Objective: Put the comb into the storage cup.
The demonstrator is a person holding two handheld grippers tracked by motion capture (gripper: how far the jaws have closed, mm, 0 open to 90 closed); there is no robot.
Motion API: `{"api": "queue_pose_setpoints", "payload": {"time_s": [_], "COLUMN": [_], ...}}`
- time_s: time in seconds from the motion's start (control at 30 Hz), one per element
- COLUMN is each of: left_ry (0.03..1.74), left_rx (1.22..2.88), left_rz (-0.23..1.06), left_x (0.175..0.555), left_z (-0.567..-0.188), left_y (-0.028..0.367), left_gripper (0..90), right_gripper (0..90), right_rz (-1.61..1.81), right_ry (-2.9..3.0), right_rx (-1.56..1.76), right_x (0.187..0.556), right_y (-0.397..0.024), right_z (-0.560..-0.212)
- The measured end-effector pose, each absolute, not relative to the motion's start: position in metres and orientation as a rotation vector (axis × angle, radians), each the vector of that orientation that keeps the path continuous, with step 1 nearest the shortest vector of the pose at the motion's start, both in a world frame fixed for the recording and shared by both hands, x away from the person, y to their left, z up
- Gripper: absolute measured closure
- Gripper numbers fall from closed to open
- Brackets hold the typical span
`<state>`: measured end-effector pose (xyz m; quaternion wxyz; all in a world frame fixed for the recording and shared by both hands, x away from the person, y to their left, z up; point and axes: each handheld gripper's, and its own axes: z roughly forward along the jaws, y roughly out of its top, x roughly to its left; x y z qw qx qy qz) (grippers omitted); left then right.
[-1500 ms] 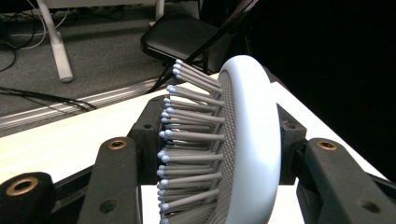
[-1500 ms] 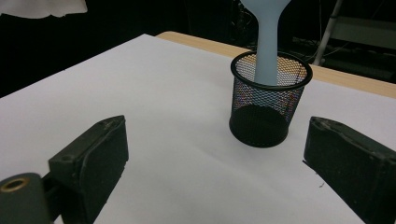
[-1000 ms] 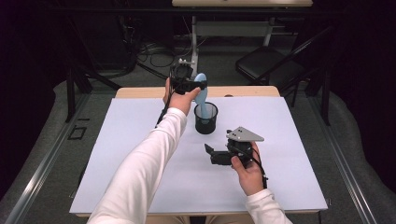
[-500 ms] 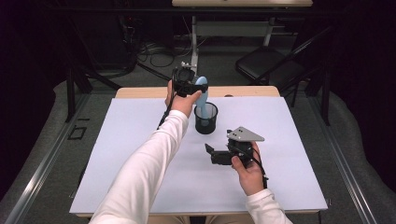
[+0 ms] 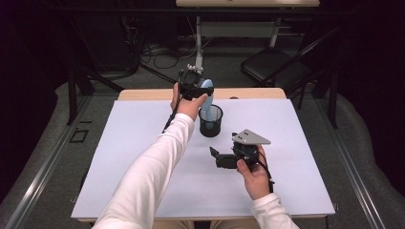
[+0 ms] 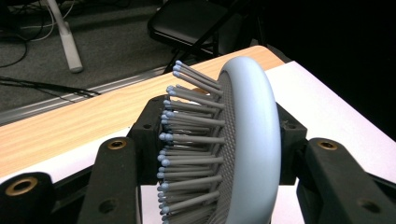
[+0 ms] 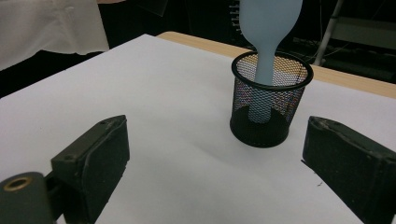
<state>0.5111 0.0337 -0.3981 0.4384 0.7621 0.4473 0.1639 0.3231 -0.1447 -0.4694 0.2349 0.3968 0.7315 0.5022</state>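
A light blue hairbrush [image 5: 207, 91] stands upright with its handle [image 7: 263, 70] down inside a black mesh cup [image 5: 210, 122] at the back middle of the white table cover [image 5: 119, 157]. My left gripper [image 5: 193, 88] is shut on the brush head [image 6: 250, 140], one jaw against the bristles and the other against the smooth back. My right gripper [image 5: 215, 157] is held low over the cover just in front of the cup, jaws open with nothing between them. In the right gripper view the cup [image 7: 271, 105] stands beyond the open right gripper [image 7: 217, 140].
A strip of wooden tabletop [image 5: 248, 93] shows behind the white cover. A folding chair [image 5: 274, 69], a white stand leg [image 5: 197, 45] and cables [image 5: 153, 50] are on the floor beyond the table. The person's white sleeve [image 5: 153, 167] crosses the table's left middle.
The left gripper has sunk slightly with the brush, taking the handle deeper into the cup. The right gripper has stayed where it was.
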Motion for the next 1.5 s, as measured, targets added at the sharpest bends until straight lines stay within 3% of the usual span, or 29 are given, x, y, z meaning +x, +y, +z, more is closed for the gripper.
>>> {"api": "queue_pose_setpoints", "payload": {"time_s": [1.5], "left_ry": [1.109], "left_rx": [1.870], "left_rz": [0.389], "left_x": [0.511], "left_z": [-0.409], "left_y": [0.028], "left_gripper": [47.0], "right_gripper": [7.0], "right_rz": [1.379], "right_ry": [2.011], "right_rx": [1.084], "right_x": [0.323], "right_y": [-0.144], "right_z": [-0.470]}}
